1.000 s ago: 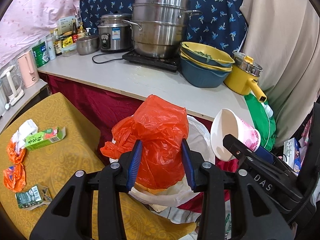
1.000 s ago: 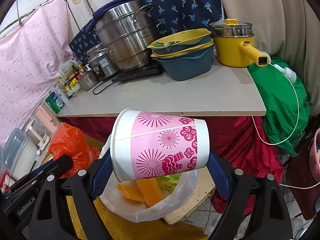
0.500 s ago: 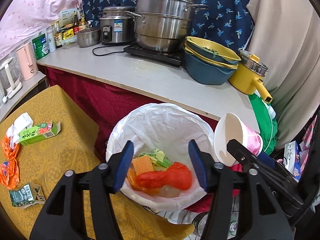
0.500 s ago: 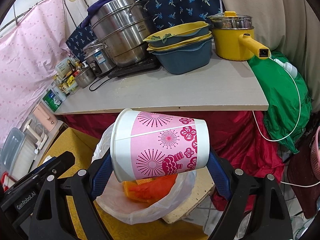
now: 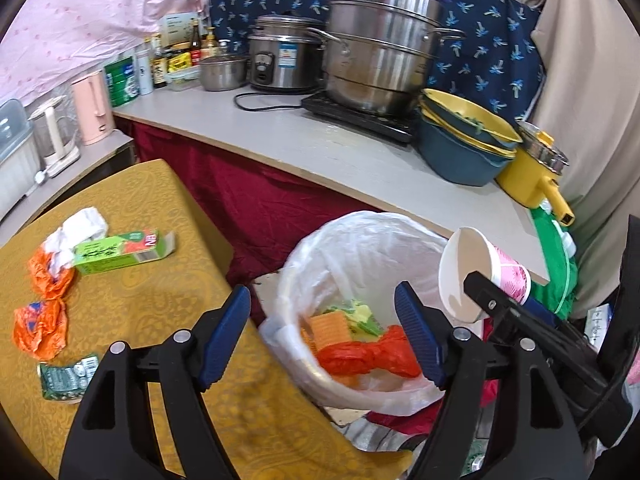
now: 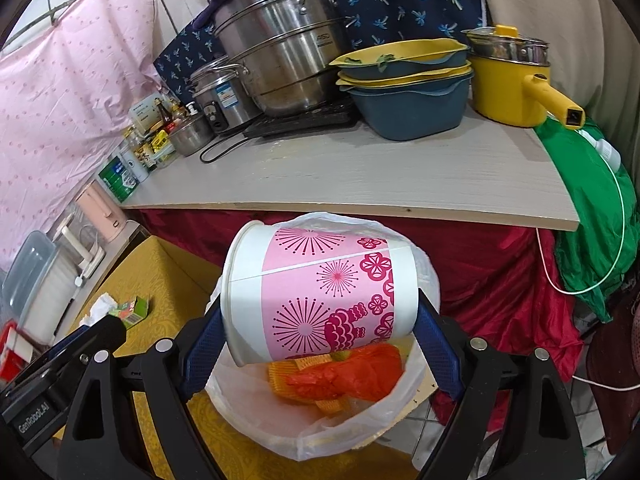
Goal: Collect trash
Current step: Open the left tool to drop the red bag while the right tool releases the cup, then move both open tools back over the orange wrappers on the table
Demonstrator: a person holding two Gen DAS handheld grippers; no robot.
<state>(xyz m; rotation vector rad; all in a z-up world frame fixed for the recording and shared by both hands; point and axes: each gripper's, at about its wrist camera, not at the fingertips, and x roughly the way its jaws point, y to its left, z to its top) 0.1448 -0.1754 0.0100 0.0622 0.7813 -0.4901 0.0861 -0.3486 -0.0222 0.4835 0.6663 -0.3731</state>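
The right gripper clamps a pink paper cup sideways, apparently directly above the lined bin, while the left gripper, jaws just opened, hangs empty.

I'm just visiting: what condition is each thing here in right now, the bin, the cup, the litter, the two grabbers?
Bin: lined, open, partly filled.
Orange bag: crumpled, inside the bin.
Paper cup: on its side, gripped above the bin.
Right gripper: shut on the cup.
Left gripper: open, empty, jaws just widened.
Green carton: lying on the table, flap open.
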